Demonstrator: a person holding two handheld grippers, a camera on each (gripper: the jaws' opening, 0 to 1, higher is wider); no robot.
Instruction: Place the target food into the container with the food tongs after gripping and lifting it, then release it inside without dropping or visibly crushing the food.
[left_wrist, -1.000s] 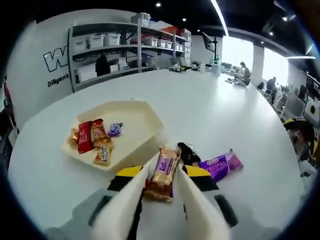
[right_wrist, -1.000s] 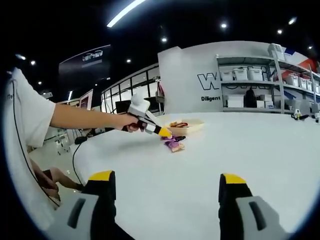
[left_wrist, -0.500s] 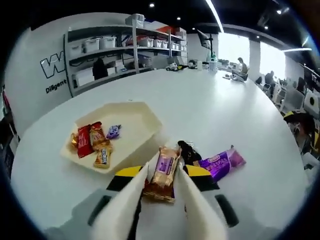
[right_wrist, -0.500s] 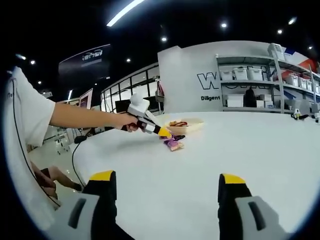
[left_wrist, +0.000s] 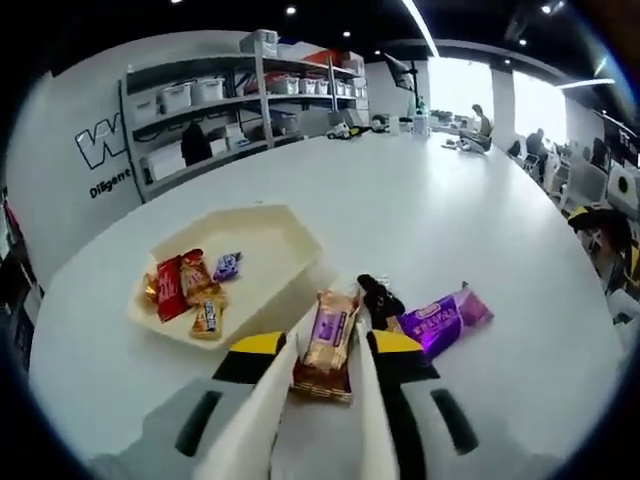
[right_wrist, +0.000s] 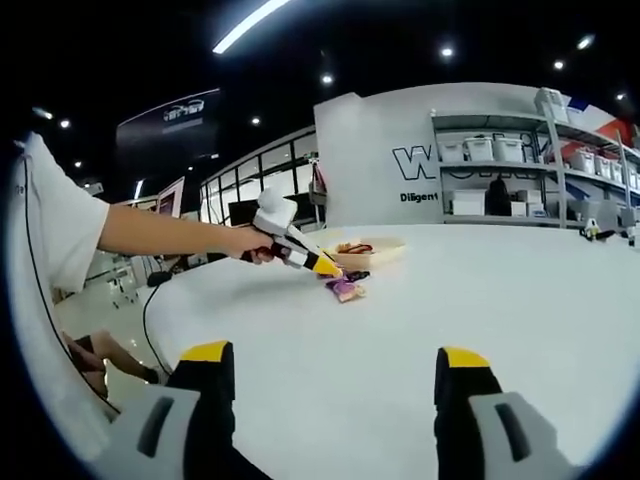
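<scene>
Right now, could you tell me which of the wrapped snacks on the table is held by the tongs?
The tan snack with the purple label, clamped between the white tongs. The purple packet and black one lie free beside it; the rest sit in the tray.

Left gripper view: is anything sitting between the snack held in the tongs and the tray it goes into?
Nothing visible blocks it. The wrapped snack sits between the left tongs, and bare table lies between it and the tray. The black packet and purple packet lie on the other side.

Gold-purple bar btwn tongs
</scene>
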